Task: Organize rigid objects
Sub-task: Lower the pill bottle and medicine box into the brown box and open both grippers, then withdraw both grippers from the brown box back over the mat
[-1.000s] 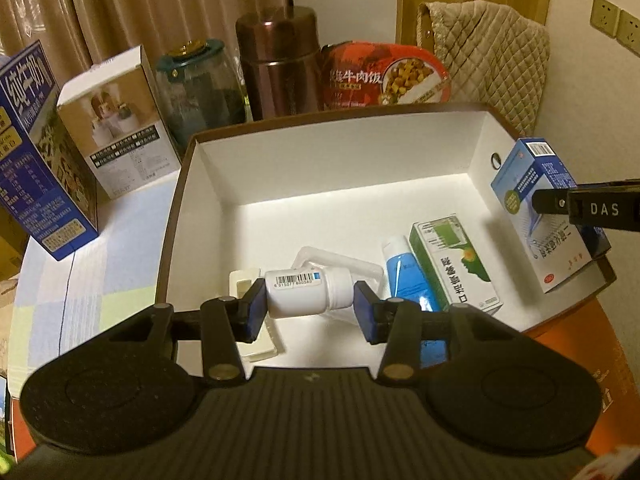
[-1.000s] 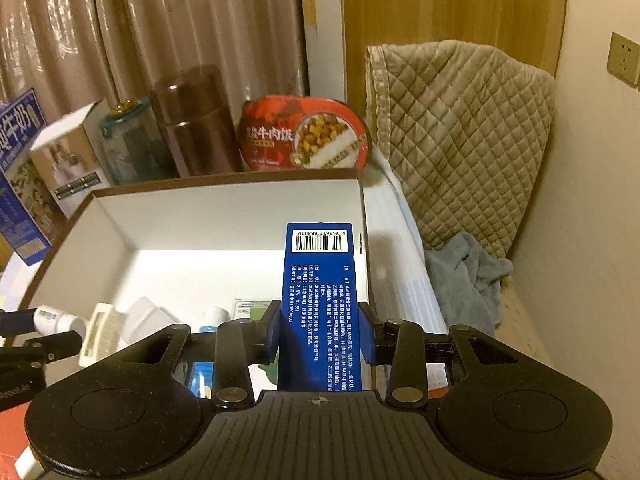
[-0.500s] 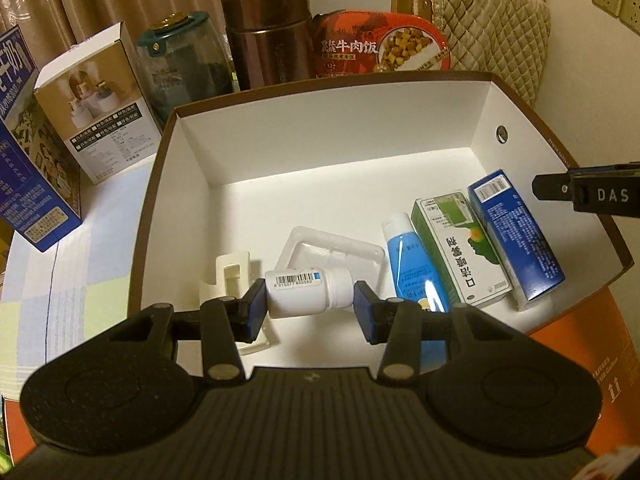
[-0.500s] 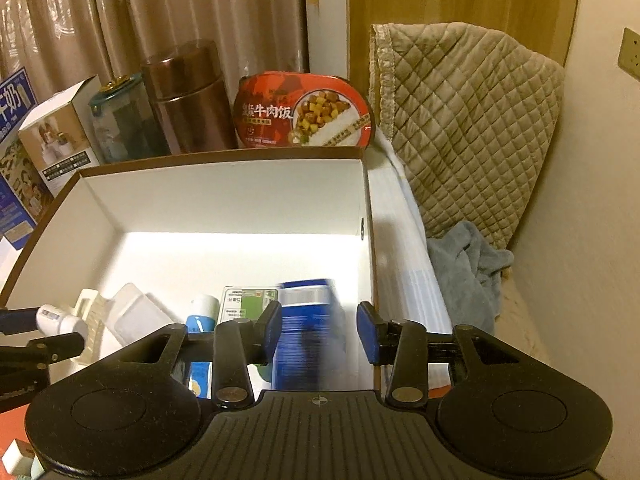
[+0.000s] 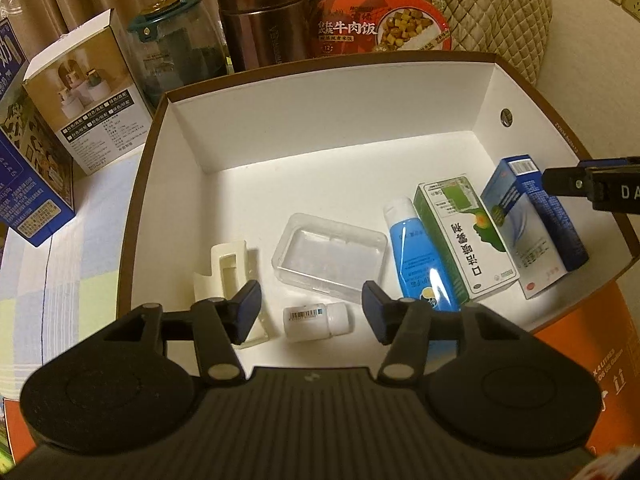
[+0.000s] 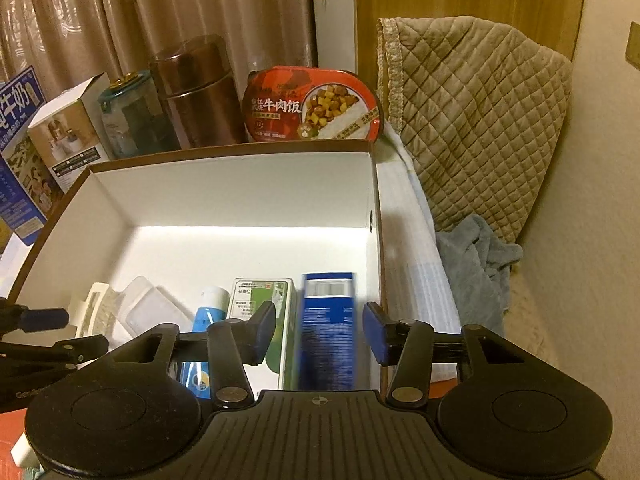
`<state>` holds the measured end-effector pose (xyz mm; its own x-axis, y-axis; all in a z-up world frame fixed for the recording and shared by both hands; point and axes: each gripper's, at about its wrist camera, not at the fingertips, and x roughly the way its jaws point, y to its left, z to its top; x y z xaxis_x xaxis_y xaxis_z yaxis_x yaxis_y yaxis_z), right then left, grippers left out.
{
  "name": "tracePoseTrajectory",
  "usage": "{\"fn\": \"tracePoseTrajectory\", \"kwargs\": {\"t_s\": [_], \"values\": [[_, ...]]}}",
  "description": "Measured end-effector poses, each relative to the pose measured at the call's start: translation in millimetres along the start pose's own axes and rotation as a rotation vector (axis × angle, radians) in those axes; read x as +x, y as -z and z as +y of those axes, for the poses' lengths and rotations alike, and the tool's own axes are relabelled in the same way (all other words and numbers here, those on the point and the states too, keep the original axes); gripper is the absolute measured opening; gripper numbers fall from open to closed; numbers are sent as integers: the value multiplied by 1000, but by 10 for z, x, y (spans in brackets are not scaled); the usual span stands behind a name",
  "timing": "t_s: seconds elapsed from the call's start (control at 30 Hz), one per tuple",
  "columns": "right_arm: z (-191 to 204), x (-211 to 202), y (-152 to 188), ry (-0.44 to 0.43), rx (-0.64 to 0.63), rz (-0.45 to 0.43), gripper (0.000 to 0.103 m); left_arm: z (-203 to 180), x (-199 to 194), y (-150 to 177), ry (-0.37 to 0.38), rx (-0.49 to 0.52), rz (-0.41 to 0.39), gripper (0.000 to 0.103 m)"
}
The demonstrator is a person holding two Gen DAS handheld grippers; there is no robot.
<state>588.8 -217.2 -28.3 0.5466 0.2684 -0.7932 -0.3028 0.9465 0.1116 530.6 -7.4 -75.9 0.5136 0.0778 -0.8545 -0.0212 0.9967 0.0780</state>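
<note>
A white-lined box with a brown rim (image 5: pixel 360 60) (image 6: pixel 232 196) holds the sorted items. A small white bottle (image 5: pixel 316 318) lies on its floor between the fingers of my left gripper (image 5: pixel 311 312). Those jaws are opening and stand clear of the bottle. A blue carton (image 5: pixel 532 220) (image 6: pixel 328 328) lies by the right wall, beside a green-and-white medicine box (image 5: pixel 464 236) and a blue tube (image 5: pixel 420 256). My right gripper (image 6: pixel 320 332) hovers over the blue carton, its jaws opening and off it.
A cream plastic clip (image 5: pixel 228 268) and a clear tray (image 5: pixel 332 256) also lie in the box. Behind it stand a blue milk carton (image 5: pixel 24 184), a white product box (image 5: pixel 80 112), a glass jar (image 5: pixel 176 48), a brown flask (image 5: pixel 260 16) and a red meal bowl (image 5: pixel 380 28). A quilted cushion (image 6: pixel 480 120) is at the right.
My left gripper sank a little, opened and let the white bottle down onto the box floor. My right gripper released the blue carton, which now lies beside the green box.
</note>
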Motion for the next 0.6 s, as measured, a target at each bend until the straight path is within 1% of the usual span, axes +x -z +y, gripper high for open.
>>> {"fn": "tracePoseTrajectory", "kwargs": {"t_s": [0.23, 0.6], "values": [[12, -3, 18, -7, -12, 6, 49, 48, -21, 11, -10, -19, 6, 52], [15, -111, 101, -30, -17, 7, 50, 81, -165, 23, -23, -48, -12, 52]]}}
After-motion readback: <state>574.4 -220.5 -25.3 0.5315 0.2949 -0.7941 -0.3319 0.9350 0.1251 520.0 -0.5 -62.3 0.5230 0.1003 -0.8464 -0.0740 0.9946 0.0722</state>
